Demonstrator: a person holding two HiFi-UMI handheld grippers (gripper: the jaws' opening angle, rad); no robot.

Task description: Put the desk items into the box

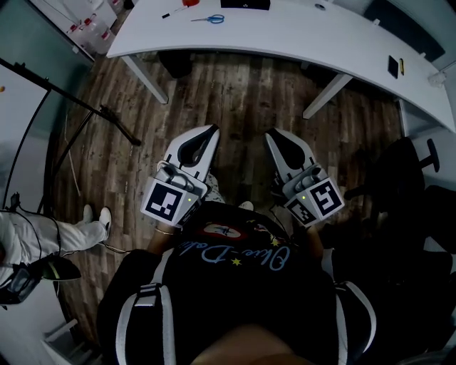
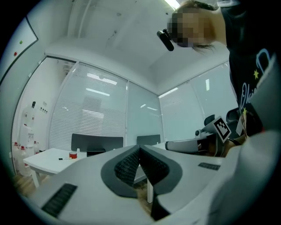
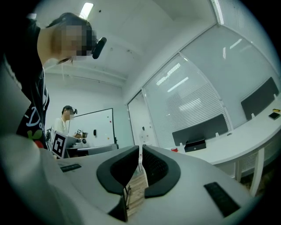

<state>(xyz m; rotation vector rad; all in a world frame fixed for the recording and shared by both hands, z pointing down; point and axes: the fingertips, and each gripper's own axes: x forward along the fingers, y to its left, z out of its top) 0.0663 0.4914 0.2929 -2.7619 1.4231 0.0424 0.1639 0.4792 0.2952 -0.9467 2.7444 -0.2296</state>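
So nothing's really under way yet: the person is standing back from the white desk, which sits at the far side across a strip of wooden floor, with both tools tucked in near the chest. The left gripper has its jaws pressed together on nothing, and in its own view the ribbed pads meet at the tip. Same deal with the right gripper: jaws closed or as good as, just a sliver of floor showing between them, nothing held. The stuff to pack is all on the desk: blue-handled scissors, a pen-like thing just left of them, something red at the far edge, and a small dark item way off toward the right end. There's a dark rectangular thing at the far edge too, which might be the box, but honestly I can't tell. My take is that the step here is simply to walk up and open the jaws before reaching. I'd go for the scissors first, coming in low across the handles, since flat things skid if you pinch from above. Also, watch the tripod stand and the other person on the left.
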